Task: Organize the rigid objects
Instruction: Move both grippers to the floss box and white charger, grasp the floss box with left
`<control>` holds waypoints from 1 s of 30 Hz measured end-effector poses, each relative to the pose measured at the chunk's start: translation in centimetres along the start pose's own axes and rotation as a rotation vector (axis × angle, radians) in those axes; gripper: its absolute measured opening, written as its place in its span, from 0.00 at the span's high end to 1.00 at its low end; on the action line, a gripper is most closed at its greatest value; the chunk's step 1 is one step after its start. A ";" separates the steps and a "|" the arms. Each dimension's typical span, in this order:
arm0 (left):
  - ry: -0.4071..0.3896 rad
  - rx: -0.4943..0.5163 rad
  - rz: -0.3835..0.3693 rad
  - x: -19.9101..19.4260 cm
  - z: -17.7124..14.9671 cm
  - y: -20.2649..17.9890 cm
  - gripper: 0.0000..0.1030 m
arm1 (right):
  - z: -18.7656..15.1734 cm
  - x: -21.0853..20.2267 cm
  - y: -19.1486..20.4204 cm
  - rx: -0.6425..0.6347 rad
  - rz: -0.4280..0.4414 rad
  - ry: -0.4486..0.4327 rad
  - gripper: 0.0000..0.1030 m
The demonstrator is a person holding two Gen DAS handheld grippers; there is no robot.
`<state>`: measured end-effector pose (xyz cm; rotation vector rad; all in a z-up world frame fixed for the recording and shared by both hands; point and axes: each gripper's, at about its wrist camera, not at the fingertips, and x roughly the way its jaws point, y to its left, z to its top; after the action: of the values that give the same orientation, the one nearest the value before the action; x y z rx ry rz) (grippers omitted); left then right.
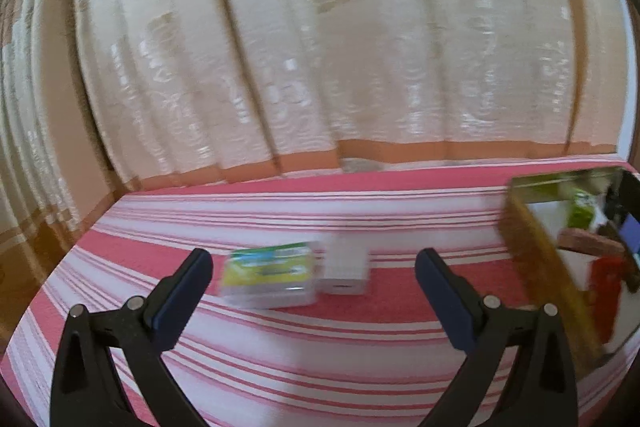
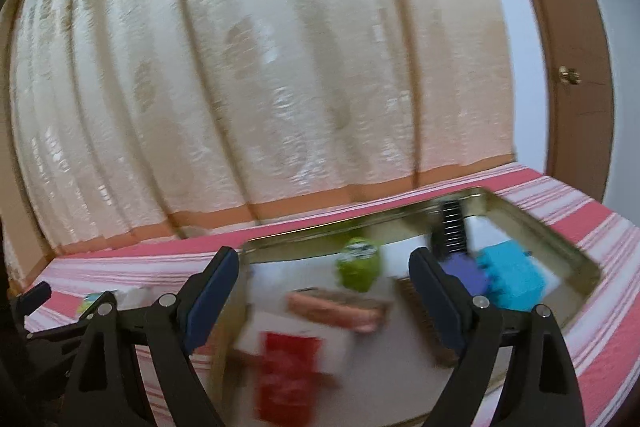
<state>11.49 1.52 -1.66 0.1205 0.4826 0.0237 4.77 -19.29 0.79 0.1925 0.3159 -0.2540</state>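
In the left wrist view my left gripper (image 1: 314, 269) is open and empty, just in front of a clear box with a green and yellow label (image 1: 270, 275) and a small white box (image 1: 346, 269) beside it on the red striped cloth. A gold-rimmed tray (image 1: 532, 251) stands at the right. In the right wrist view my right gripper (image 2: 324, 269) is open and empty above the tray (image 2: 560, 239), which holds a red packet (image 2: 288, 375), a pink bar (image 2: 336, 311), a green item (image 2: 358, 265), a turquoise block (image 2: 512, 277), a purple block (image 2: 466, 273) and a black comb-like item (image 2: 452, 227).
A cream patterned curtain (image 1: 320, 47) hangs close behind the striped surface (image 1: 320, 347). A brown door with a brass knob (image 2: 570, 75) stands at the far right. The left gripper's body shows at the left of the right wrist view (image 2: 36, 307).
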 end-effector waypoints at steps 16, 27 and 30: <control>0.234 -0.156 -0.047 8.1 0.7 6.1 0.01 | -1.3 2.4 10.7 -0.121 0.116 0.063 0.14; 0.396 -0.269 -0.021 11.4 -0.1 8.4 0.00 | -1.3 3.3 10.9 -0.118 0.131 0.117 0.14; 0.433 -0.272 0.018 12.0 -0.7 9.6 0.02 | -1.5 3.6 11.4 -0.123 0.139 0.135 0.14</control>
<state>21.89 11.71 -6.66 -0.1512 0.9054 0.1348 10.81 -8.94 -0.10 0.1097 0.4489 -0.0832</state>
